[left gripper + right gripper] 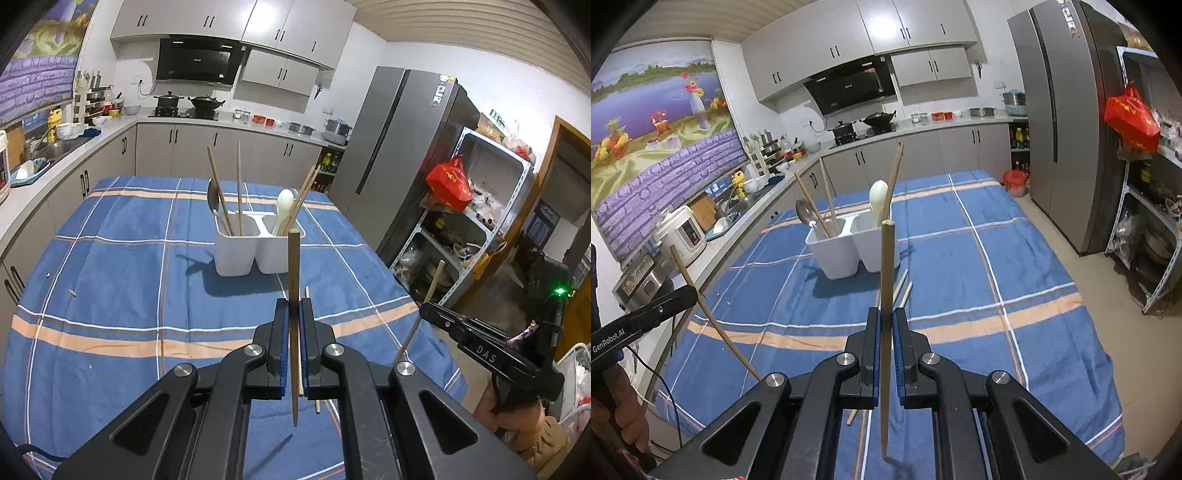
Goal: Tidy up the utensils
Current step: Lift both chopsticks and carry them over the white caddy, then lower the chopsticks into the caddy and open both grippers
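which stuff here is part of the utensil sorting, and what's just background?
Job:
- left gripper, shut on a chopstick
- right gripper, shut on another chopstick
- white holder with chopsticks and spoons
- loose chopsticks on the tablecloth

Background:
- fridge
- red bag
- wok

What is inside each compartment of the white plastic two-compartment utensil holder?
White plastic utensil holder: its left compartment holds a metal spoon and two wooden chopsticks; the right holds a white plastic spoon and wooden chopsticks. The walls hide their lower ends.
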Demonstrator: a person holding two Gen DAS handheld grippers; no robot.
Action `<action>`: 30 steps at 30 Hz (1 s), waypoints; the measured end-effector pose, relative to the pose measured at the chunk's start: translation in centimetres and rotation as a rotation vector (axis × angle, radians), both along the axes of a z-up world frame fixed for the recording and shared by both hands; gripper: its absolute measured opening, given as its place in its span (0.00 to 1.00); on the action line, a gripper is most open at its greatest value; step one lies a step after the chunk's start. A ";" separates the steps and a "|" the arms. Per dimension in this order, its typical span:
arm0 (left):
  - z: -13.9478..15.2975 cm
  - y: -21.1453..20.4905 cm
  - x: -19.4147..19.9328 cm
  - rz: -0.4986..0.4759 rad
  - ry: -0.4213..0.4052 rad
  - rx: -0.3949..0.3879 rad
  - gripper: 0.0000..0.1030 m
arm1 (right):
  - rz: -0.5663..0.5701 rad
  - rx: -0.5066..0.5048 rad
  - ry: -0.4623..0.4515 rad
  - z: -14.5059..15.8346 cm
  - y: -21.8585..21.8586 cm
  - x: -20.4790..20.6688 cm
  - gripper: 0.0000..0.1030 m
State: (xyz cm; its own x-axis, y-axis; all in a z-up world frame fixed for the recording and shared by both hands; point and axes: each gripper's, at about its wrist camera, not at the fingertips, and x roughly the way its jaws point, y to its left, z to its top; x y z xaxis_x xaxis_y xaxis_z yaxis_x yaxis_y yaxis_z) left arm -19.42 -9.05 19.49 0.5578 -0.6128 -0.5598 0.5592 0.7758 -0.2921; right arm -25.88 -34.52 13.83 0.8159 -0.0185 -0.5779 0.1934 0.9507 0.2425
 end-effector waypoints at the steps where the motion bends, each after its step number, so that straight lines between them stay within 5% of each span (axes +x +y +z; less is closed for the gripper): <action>1: 0.2 0.1 0.1 0.000 0.000 -0.006 0.05 | 0.002 -0.004 -0.005 0.2 0.0 0.1 0.06; 18: 7.6 0.4 7.1 0.057 -0.157 -0.065 0.05 | 0.000 -0.025 -0.138 6.3 -1.6 6.7 0.06; 30: 9.5 -5.3 18.6 0.085 -0.205 -0.007 0.05 | -0.030 -0.018 -0.232 10.6 -2.8 18.5 0.07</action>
State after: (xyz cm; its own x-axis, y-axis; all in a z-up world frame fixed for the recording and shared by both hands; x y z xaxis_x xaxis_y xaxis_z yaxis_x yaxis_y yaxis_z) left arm -0.85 -14.37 28.96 0.7092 -0.5622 -0.4255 0.5400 0.8211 -0.1848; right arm -7.41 -37.33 24.40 0.9259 -0.0534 -0.3741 0.1627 0.9498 0.2671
